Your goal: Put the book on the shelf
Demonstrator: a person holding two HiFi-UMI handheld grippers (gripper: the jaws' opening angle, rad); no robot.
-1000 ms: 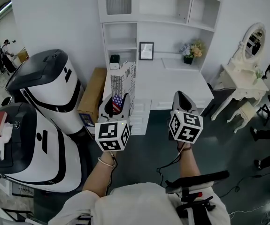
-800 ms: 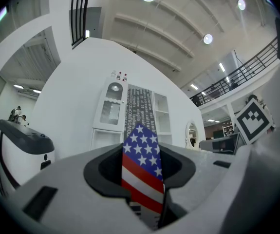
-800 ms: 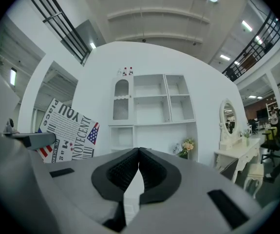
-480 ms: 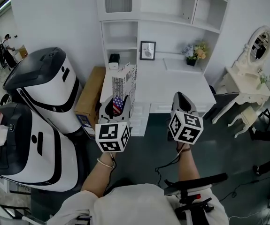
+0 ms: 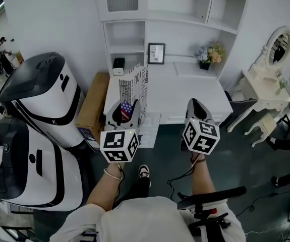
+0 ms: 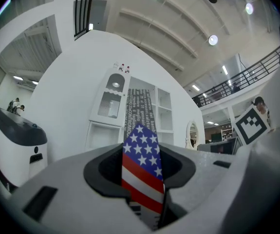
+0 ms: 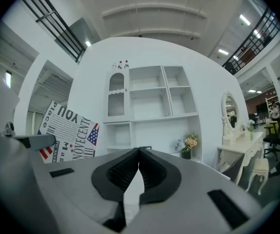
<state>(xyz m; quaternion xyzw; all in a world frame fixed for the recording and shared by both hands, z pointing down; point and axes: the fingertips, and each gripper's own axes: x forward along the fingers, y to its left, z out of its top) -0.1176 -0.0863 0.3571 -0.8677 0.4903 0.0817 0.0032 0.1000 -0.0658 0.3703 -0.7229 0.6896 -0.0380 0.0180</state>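
Centre frame, the left tongs [image 5: 126, 113] are gripping the book [image 5: 135, 91] low; the right tongs [image 5: 197, 110] are sitting closed, empty. Held low, it is risking pivoting and clipping the shelf [image 5: 126, 22].

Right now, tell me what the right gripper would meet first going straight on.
Likely the white shelf unit above the desk, near the picture frame. The right gripper points at it, and nothing shows between, though depth is unclear.

In the head view, your left gripper [image 5: 124, 114] hides the lower edge of the white book with black lettering and a flag print [image 5: 136, 92]; the lettering is too small to read. The tall white shelf unit [image 5: 126, 20] runs off the top edge. The black-framed picture [image 5: 156, 53] is too small to make out.
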